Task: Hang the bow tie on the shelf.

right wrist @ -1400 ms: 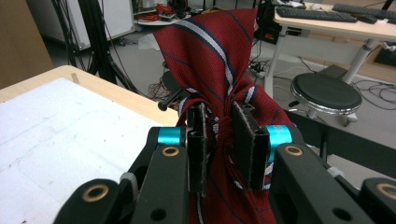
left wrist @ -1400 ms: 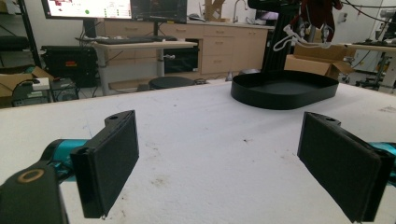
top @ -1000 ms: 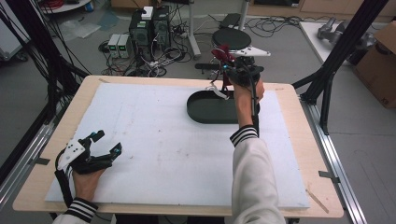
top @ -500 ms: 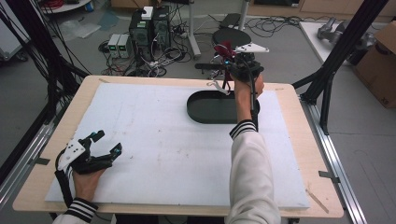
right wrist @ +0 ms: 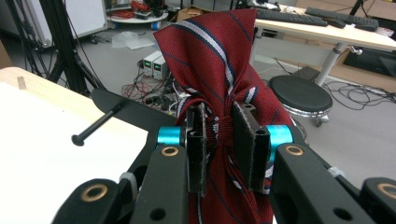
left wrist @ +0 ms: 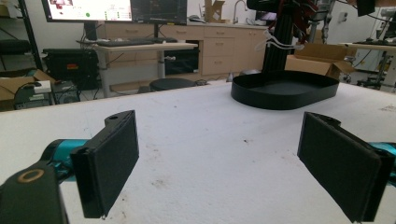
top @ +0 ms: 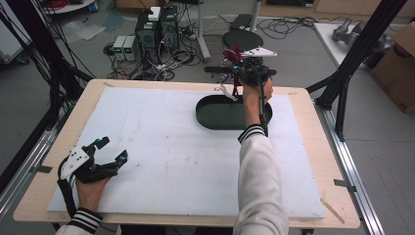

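The right gripper (right wrist: 219, 144) has its jaws clamped on a bunched red striped tie (right wrist: 215, 60), held above the far rim of the black tray (top: 215, 115), its length running upright. The left gripper (top: 110, 152) rests open on the surface (top: 171, 161), holding nothing.

One red striped tie (right wrist: 219, 60); one black oval tray (top: 215, 115); two tools: left tool (top: 105, 155), right tool (right wrist: 219, 144).

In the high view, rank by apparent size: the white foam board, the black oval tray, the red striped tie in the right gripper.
1. White foam board, largest.
2. Black oval tray.
3. Red striped tie, smallest; it is bunched between the right gripper jaws, so partly hidden.
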A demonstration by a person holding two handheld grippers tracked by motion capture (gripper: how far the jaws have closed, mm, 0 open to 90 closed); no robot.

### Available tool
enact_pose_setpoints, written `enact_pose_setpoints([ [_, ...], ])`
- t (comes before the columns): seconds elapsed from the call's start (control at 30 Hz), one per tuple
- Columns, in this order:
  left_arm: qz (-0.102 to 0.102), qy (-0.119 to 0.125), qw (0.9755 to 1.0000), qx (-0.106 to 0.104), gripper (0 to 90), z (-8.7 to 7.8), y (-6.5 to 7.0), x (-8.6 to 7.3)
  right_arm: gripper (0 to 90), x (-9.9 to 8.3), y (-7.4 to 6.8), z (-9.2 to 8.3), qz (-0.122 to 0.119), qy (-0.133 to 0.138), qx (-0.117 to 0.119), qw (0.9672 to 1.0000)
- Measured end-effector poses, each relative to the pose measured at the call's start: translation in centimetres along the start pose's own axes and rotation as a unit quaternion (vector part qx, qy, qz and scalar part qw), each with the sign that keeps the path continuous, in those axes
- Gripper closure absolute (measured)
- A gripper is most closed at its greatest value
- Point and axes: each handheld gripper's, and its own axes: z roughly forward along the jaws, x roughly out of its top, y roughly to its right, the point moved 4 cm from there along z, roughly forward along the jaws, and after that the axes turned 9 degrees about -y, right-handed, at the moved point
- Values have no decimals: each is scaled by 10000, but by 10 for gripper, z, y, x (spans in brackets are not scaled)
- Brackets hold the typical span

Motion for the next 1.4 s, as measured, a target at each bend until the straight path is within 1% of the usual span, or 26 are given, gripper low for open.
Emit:
enact_pose_setpoints([
  [0.03, -1, 0, 10000, 0, 129, 0, 0, 0, 752, -1, 0, 0, 14, -18, -2, 10000],
  [0.17, 9, 0, 10000, -6, 130, 0, 0, 0, 744, -3, 2, 3, -59, -95, -29, 9999],
  [0.2, 14, -3, 10000, -5, 130, 0, 0, 0, 743, -5, 2, 3, -10, -100, -6, 9999],
  [0.23, 14, -1, 10000, -4, 130, 0, 0, 0, 741, -5, 3, 3, -16, -94, -18, 10000],
  [0.3, 15, -2, 10000, -3, 130, 0, 0, 0, 730, -7, 3, 4, -8, -151, -25, 9999],
  [0.33, 12, 2, 10000, -4, 130, 0, 0, 0, 715, -8, 3, 4, -51, -157, -43, 9999],
  [0.37, 16, 9, 10000, 4, 130, 0, 0, 0, 695, -9, 3, 4, -96, -164, -71, 9998],
  [0.4, 14, 9, 10000, 3, 130, 0, 1, 0, 668, -10, 3, 4, -93, -154, -102, 9998],
  [0.47, 17, 7, 10000, 4, 130, 0, 1, 0, 630, -12, 4, 4, -64, -170, -77, 9998],
  [0.53, 28, -1, 10000, 4, 130, 0, 1, 0, 605, -14, 6, 3, -81, -221, -118, 9997],
  [0.57, 32, -1, 10000, 4, 129, 0, 1, 0, 600, -14, 6, 3, -42, -221, -108, 9997],
  [0.63, 33, 1, 10000, 4, 129, 0, 1, 0, 563, -14, 7, 1, -45, -212, -109, 9997],
  [0.77, 42, -4, 10000, 1, 130, 0, 1, 0, 399, -12, 8, -6, 23, -36, -113, 9999],
  [0.83, 42, -10, 10000, 1, 130, 0, 1, 0, 307, -11, 8, -11, 131, 67, 11, 9999],
  [0.93, 14, -4, 10000, 8, 130, 0, 0, 0, 169, -11, 8, -19, 172, 199, 160, 9995],
  [1.0, 14, -25, 10000, 7, 129, 0, 0, 0, 117, -12, 6, -26, 165, 265, 278, 9991],
  [1.03, 30, -36, 10000, 11, 129, 0, 0, 0, 113, -13, 6, -29, 148, 294, 337, 9989],
  [1.1, 48, -3, 10000, 41, 130, 0, 1, 0, 113, -15, 5, -39, 148, 472, 470, 9977],
  [1.13, 47, 7, 10000, 51, 129, 0, 1, 0, 111, -16, 5, -44, 157, 560, 589, 9966],
  [1.2, 47, 2, 10000, 60, 130, 0, 1, 0, 98, -18, 5, -51, 193, 644, 792, 9946],
  [1.27, 55, -11, 10000, 67, 130, 0, 1, 0, 96, -21, 5, -59, 137, 721, 982, 9925],
  [1.3, 59, -9, 10000, 75, 130, 0, 1, 0, 95, -22, 5, -62, 96, 767, 1013, 9918],
  [1.33, 61, -10, 10000, 77, 130, 0, 1, 0, 95, -25, 5, -69, 25, 873, 1073, 9904],
  [1.4, 65, -8, 9999, 82, 130, 0, 1, 0, 95, -31, 5, -79, -9, 921, 1158, 9890],
])
